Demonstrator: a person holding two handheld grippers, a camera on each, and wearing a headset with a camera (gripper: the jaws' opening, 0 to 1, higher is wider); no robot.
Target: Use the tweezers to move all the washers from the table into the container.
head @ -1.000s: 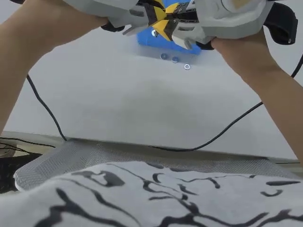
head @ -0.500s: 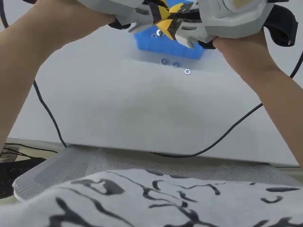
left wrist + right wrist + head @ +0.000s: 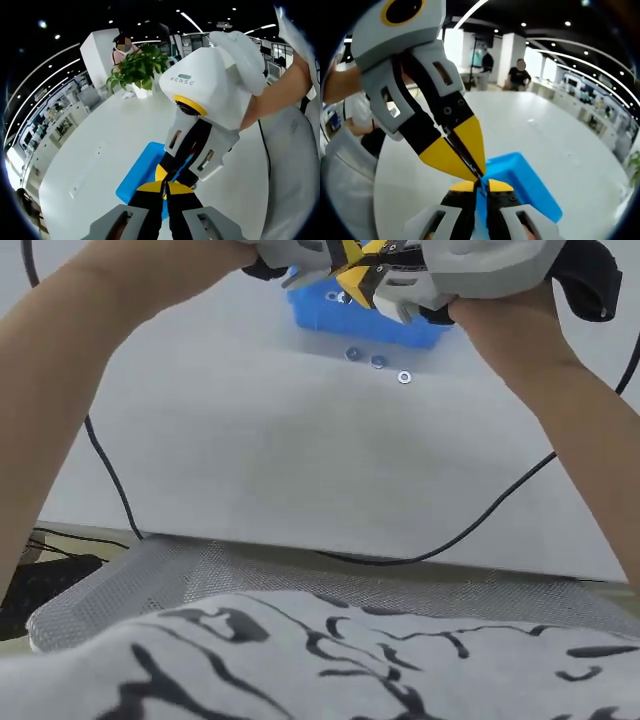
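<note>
Tweezers (image 3: pixel 461 150) are pinched by the left gripper's (image 3: pixel 480 176) jaws and by the right gripper's (image 3: pixel 481 187) jaws, tip to tip, blue container (image 3: pixel 520 185) just beyond them.

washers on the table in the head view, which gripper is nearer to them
Right, narrowly. The right gripper hangs over the blue container just behind the three washers; the left gripper meets it tip to tip from further left.
</note>
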